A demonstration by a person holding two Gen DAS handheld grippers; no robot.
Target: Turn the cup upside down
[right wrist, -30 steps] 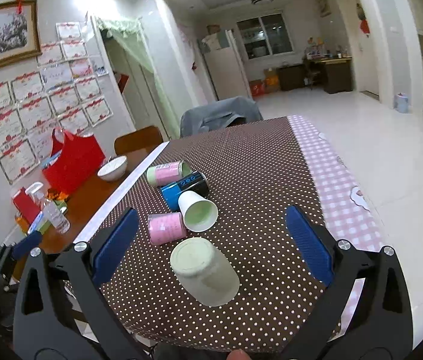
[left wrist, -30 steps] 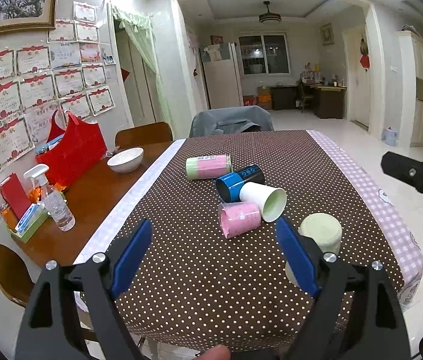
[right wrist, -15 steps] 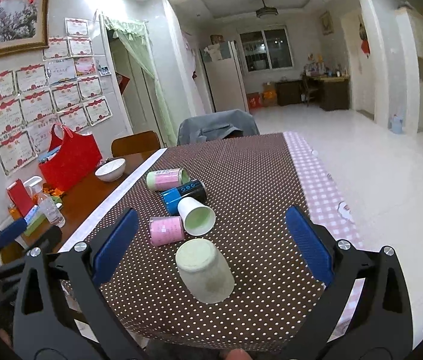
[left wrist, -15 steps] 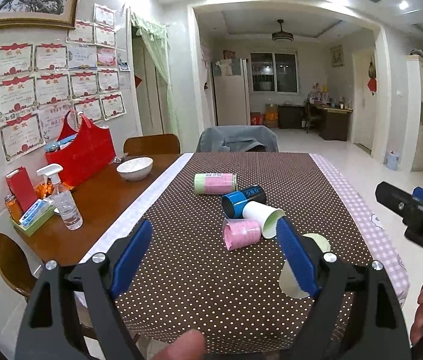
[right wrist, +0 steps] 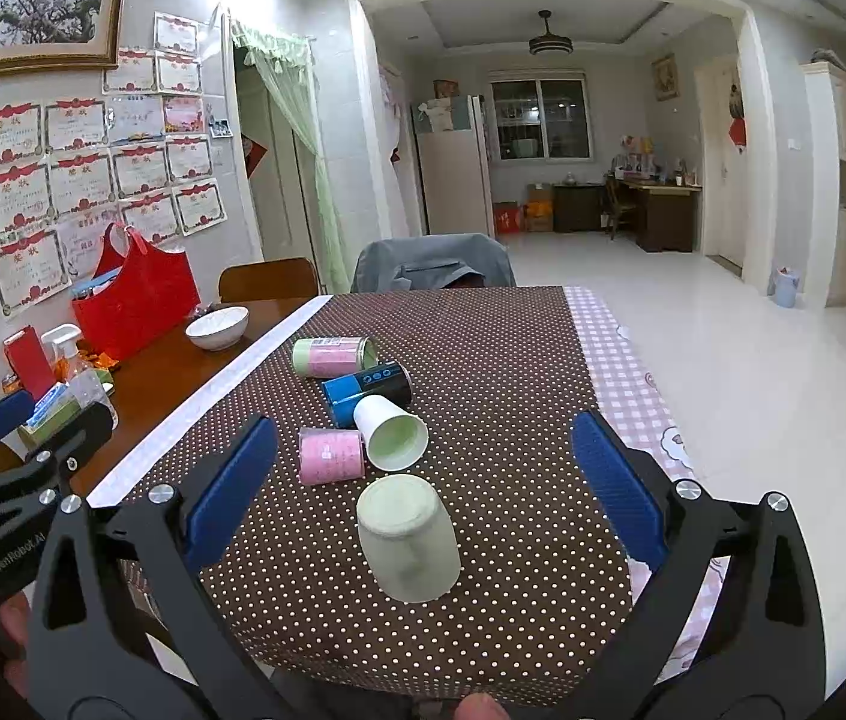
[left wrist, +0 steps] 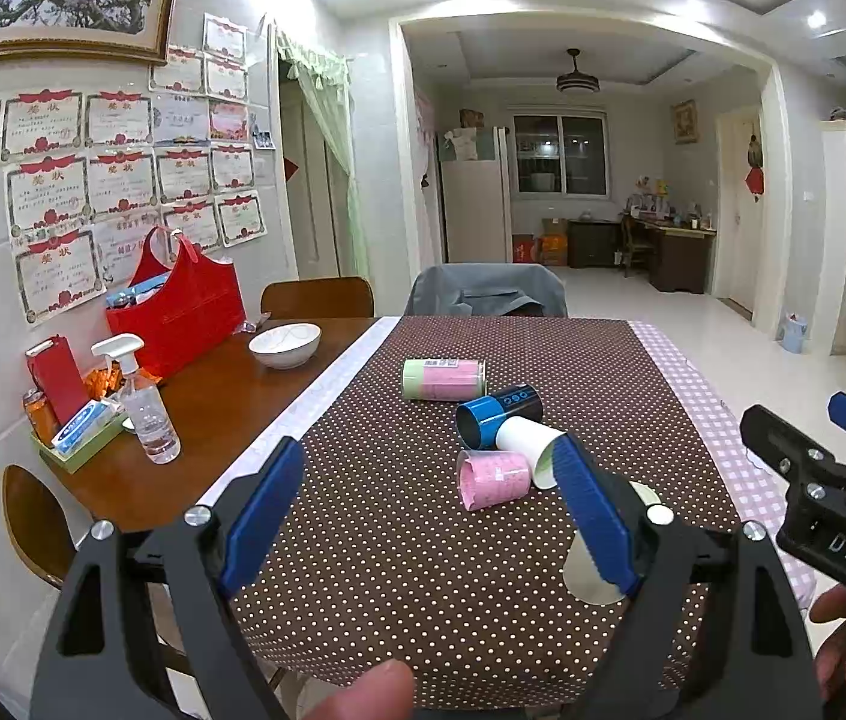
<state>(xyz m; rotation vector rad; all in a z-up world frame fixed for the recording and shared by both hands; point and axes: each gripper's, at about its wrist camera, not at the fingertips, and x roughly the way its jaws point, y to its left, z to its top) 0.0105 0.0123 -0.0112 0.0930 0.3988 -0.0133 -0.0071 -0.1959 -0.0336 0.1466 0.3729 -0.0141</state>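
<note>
A pale green cup [right wrist: 408, 546] stands upside down near the front edge of the dotted brown tablecloth [right wrist: 501, 360]; in the left wrist view it [left wrist: 588, 576] is mostly hidden behind my right finger. Beyond it lie on their sides a pink cup [right wrist: 330, 456], a white paper cup [right wrist: 392, 432], a blue-and-black cup [right wrist: 366, 390] and a pink-and-green can [right wrist: 333, 357]. My right gripper [right wrist: 423, 498] is open and empty, back from the upside-down cup. My left gripper [left wrist: 429, 510] is open and empty, near the table's front edge.
On the bare wood at left are a white bowl [left wrist: 285, 345], a red bag [left wrist: 177, 312], a spray bottle [left wrist: 144, 408] and a small tray of items [left wrist: 78, 426]. Chairs stand at the far end [left wrist: 486, 291]. The right gripper shows at the right [left wrist: 825, 480].
Both grippers have drawn back and risen from the table, so the cups look smaller and farther. The cups have not moved.
</note>
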